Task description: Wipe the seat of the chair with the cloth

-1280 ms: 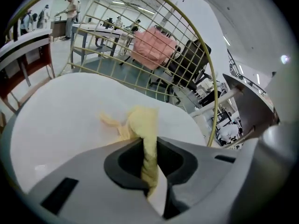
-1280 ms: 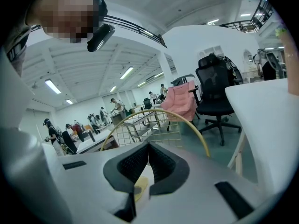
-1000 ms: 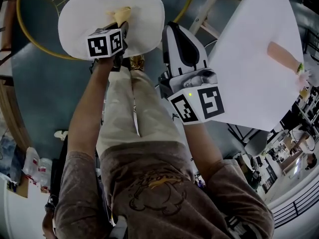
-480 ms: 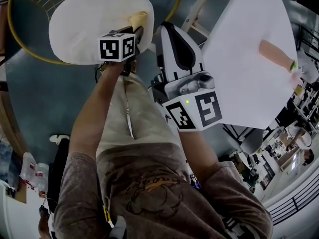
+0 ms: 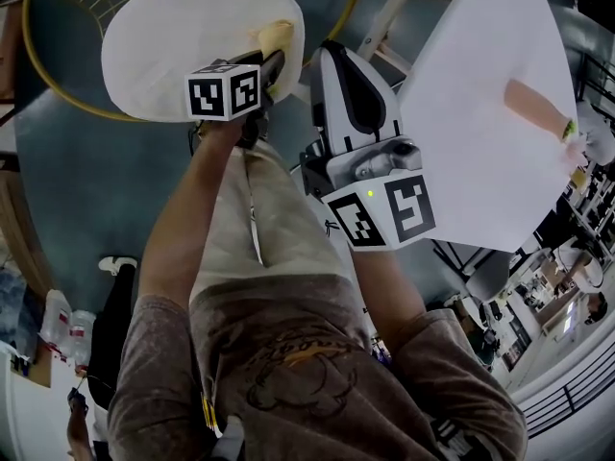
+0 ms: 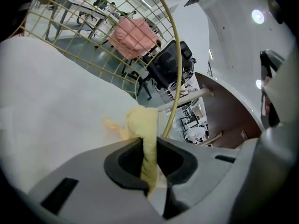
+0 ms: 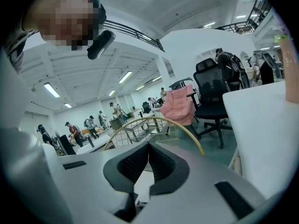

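Note:
The chair has a white round seat inside a gold wire frame. A yellow cloth lies on the seat's right edge, and my left gripper is shut on it. In the left gripper view the cloth runs between the closed jaws and bunches on the white seat. My right gripper hangs just right of the seat, over the floor, shut and holding nothing. Its own view shows the jaws pressed together, with the gold frame beyond them.
A white table stands to the right, with a pink object on it. White table legs cross behind the chair. My own legs stand below the seat. Bottles sit at the lower left floor.
The left gripper has dragged the cloth from the middle of the seat's near part to its right edge. The right gripper has stayed beside the seat.

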A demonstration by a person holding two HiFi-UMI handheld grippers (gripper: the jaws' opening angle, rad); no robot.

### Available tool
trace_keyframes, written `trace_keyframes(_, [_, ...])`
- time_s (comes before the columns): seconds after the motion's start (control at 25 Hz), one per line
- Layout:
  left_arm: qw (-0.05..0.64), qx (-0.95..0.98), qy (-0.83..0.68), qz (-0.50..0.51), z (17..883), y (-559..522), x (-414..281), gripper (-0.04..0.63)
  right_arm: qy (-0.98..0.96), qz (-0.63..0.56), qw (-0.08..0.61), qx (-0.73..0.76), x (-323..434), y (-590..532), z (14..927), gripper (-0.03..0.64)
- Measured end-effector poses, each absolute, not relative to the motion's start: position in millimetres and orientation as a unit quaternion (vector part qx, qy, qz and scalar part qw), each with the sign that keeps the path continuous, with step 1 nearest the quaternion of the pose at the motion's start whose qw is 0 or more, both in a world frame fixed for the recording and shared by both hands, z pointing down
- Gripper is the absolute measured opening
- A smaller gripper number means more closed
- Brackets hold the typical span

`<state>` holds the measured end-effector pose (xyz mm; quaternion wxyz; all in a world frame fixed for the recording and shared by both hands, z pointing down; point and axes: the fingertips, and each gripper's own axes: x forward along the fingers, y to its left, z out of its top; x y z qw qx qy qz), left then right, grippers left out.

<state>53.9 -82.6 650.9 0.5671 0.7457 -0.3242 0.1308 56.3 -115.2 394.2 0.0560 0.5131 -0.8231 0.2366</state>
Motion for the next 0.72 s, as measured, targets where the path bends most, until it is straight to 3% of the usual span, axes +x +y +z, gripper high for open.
trace_keyframes(0.72, [0.539, 0.708, -0.451, 0.072, 601, -78, -152, 0.063, -0.828, 0.236, 0.073, 0.504, 46, -116, 417, 0.026])
